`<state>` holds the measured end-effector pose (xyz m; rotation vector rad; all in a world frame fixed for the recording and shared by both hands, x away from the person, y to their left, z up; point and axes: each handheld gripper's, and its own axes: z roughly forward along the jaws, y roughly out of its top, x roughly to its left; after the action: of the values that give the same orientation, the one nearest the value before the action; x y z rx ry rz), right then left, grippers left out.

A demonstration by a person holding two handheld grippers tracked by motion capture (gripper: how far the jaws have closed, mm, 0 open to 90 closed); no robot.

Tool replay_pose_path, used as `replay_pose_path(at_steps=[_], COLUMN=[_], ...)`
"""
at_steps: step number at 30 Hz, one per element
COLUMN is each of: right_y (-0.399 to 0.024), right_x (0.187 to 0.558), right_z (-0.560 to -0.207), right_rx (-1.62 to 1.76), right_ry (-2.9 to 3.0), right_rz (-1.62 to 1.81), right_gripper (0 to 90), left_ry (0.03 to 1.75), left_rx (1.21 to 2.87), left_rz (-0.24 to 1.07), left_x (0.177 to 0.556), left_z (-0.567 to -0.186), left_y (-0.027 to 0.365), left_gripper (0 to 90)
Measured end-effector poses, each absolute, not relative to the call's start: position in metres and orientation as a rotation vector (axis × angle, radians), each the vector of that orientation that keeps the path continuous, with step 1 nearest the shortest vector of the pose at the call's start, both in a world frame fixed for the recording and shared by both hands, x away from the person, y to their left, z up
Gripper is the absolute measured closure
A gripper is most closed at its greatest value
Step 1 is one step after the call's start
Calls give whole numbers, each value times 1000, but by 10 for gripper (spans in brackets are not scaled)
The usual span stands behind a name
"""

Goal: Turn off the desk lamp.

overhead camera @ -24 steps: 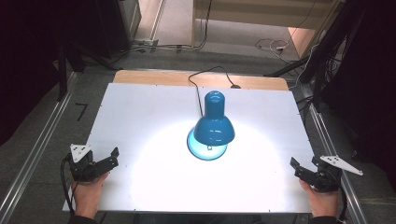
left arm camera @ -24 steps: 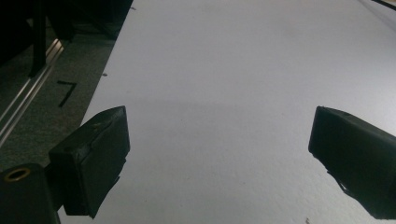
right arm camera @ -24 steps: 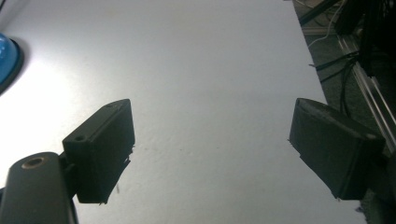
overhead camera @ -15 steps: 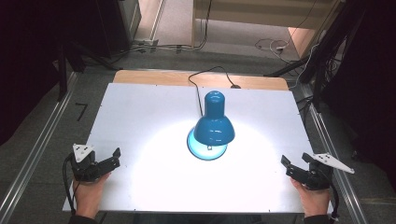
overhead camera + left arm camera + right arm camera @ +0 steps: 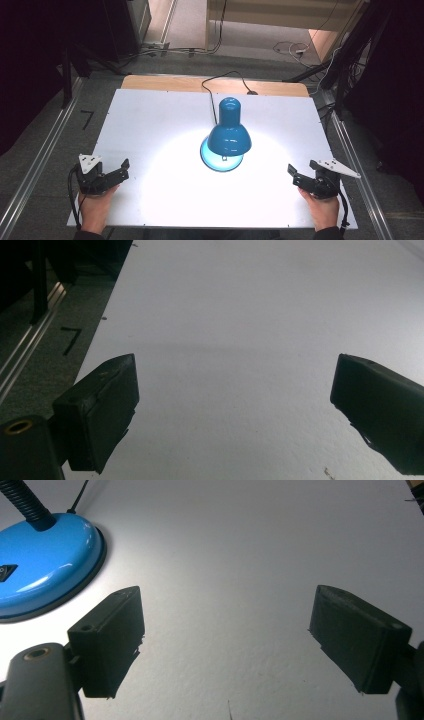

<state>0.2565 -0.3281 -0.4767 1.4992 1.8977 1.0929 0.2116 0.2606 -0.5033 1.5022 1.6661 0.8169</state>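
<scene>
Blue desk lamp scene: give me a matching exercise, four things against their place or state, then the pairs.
Things:
1. blue lamp
2. left gripper
3. right gripper
4. lamp cord

Places or states:
A. runs off the table's far edge
B. stands mid-table, lit, shade aimed down
C. open, low at the table's left near corner
D. open, near the right edge, lamp base to its left

Pairs: 1-B, 2-C, 3-D, 4-A
</scene>
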Motion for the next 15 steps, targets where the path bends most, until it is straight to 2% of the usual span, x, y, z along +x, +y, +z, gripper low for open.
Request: replay_pose_path(at_steps=[15], right_y=[-296], right_x=[264], right_z=[-476], right_rx=[1433], right_ry=[1962], right_rz=[1111], right_gripper=[131], left_ry=[1670], left_rx=[1501], left_rz=[811], left_x=[212], left_z=[-504], left_y=[261], left_gripper=[58])
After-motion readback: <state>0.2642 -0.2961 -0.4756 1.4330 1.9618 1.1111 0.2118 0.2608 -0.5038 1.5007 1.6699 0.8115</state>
